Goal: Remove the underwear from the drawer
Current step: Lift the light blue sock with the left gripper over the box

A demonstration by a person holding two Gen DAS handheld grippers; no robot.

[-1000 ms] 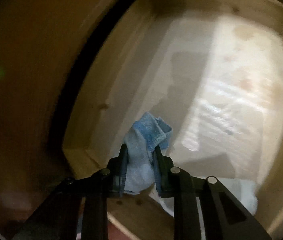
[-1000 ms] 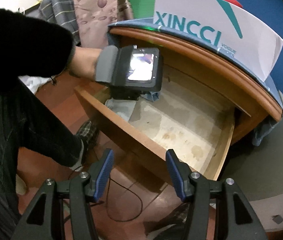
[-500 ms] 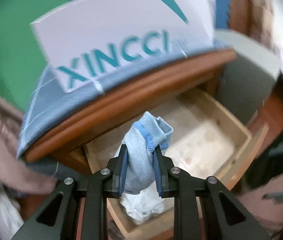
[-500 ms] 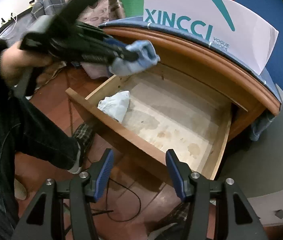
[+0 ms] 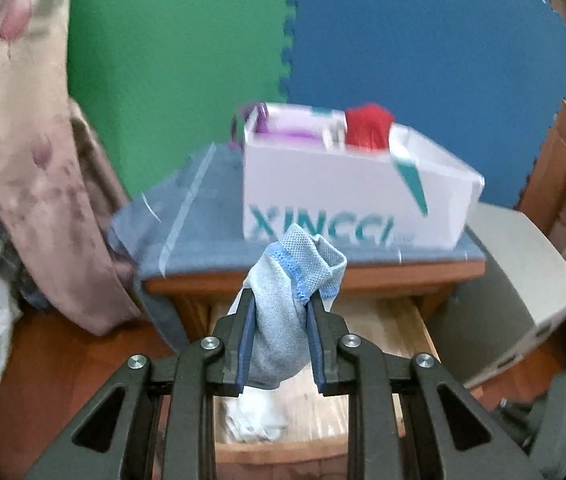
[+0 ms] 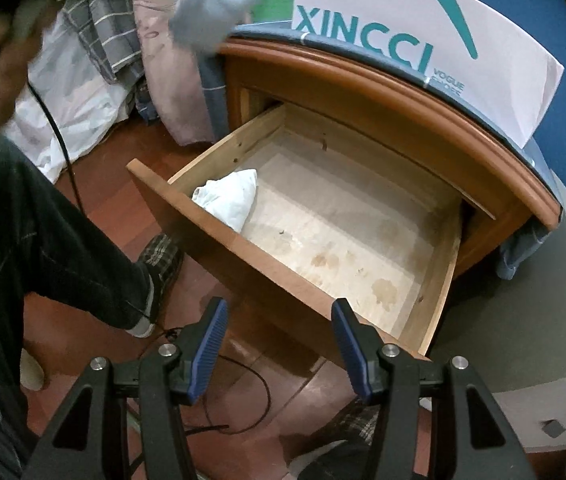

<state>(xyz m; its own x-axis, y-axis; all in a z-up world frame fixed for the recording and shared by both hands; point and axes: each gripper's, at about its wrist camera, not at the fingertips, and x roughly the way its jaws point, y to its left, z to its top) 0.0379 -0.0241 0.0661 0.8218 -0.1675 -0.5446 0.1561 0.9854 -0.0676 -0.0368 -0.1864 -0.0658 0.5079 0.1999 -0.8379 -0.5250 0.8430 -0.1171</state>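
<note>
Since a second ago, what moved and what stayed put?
The left gripper, shut on the blue underwear the whole time, lifted it up out of the drawer and above the cabinet top. The right gripper stayed open and still in front of the drawer. The white cloth stayed in the drawer's corner, and the white box stayed on top.

Green (image 5: pixel 171 64) and blue foam wall mats (image 5: pixel 435 60) above a red-brown floor (image 6: pixel 115 184).
</note>
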